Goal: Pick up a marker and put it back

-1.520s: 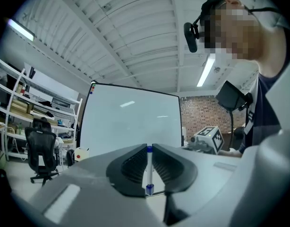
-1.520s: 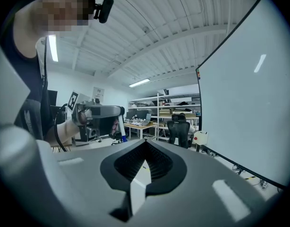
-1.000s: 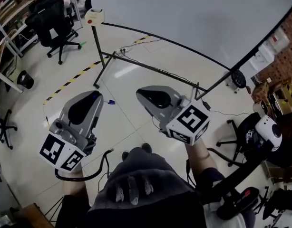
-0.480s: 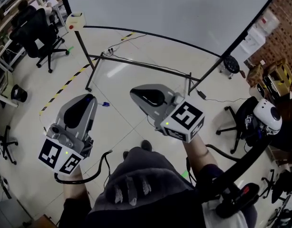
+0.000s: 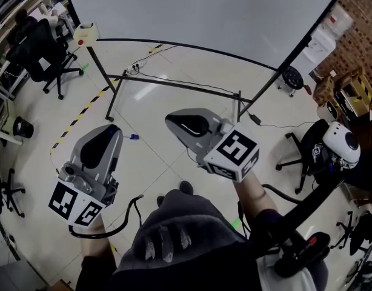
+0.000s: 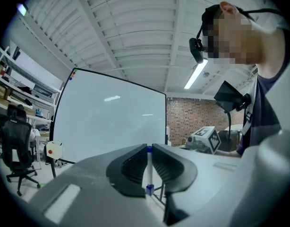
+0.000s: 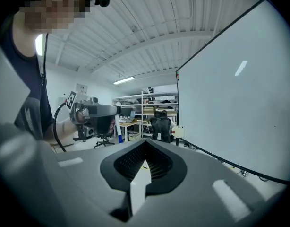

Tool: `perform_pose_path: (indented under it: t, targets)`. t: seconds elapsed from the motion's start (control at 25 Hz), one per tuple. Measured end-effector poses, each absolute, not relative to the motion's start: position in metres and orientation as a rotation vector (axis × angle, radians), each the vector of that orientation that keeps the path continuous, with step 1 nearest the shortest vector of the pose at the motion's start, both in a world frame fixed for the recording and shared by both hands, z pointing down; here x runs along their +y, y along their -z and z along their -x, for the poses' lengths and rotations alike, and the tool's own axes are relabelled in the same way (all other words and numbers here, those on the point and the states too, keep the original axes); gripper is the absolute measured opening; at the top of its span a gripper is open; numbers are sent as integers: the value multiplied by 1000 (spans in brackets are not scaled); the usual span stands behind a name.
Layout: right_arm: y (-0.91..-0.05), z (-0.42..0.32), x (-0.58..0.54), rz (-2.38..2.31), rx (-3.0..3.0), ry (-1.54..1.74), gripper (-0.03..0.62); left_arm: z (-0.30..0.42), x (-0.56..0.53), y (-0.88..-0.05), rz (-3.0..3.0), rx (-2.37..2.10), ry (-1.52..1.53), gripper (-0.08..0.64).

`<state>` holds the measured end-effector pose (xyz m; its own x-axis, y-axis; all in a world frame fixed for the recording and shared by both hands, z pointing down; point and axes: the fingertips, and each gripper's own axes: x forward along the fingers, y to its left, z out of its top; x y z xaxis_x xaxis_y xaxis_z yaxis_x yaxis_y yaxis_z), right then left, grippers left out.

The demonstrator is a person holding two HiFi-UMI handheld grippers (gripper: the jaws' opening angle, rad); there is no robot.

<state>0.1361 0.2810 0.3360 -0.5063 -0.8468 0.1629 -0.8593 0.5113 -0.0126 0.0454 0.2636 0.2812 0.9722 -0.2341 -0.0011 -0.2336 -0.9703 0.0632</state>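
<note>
Left tool (image 6: 149, 148) clamped on the marker (image 6: 148, 170): white barrel, blue ends, standing upright between the two pads, top end poking just above the jaw tips. Right tool (image 7: 145, 144) has its jaws together, nothing in them; it is held beside the left one, apart from the marker. Both are held over a pale glossy floor (image 5: 156, 102), pointing toward a big whiteboard (image 5: 204, 11) on a black stand. Yellow-black tape (image 5: 83, 108) on the floor. Office chair (image 5: 37, 47) far left, brick wall (image 5: 362, 17) on the right.
</note>
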Motion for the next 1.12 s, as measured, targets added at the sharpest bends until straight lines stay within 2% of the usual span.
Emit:
perform_pose_path:
  t: [0.52, 0.8, 1.12]
  targets:
    - [-338, -212, 236, -1414, -2706, -150, 2, -111, 218, -266, -3097, -524, 19, 38]
    - [-339, -210, 205, -1342, -2742, -187, 2, -91, 187, -249, -3075, -680, 69, 38]
    - [-340, -168, 128, -1276, -2719, -174, 2, -43, 113, -247, -3053, -741, 169, 38]
